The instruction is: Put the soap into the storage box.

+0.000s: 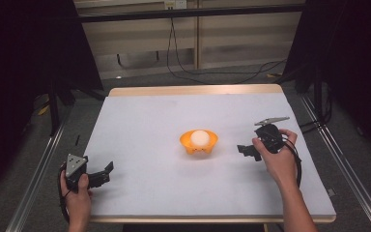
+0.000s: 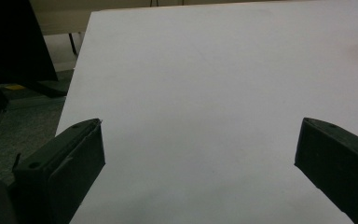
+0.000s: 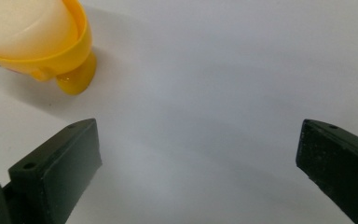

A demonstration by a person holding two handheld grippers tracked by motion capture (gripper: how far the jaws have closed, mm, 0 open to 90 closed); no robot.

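From the high view, an orange bowl (image 1: 199,142) with a white ball (image 1: 200,137) in it sits mid-surface (image 1: 140,121), well clear of every edge. The right claw (image 1: 245,151) lies just right of the bowl, aimed at it, likely ready to reach in. The left claw (image 1: 104,174) rests at the near left corner, out of the way.

In the left gripper view, the left claw (image 2: 198,149) stands wide apart over bare surface (image 2: 205,84); its left edge runs close by.

In the right gripper view, the right claw (image 3: 198,149) gapes apart, holding nothing; the bowl (image 3: 60,56) and ball (image 3: 23,23) sit far left, open room between.
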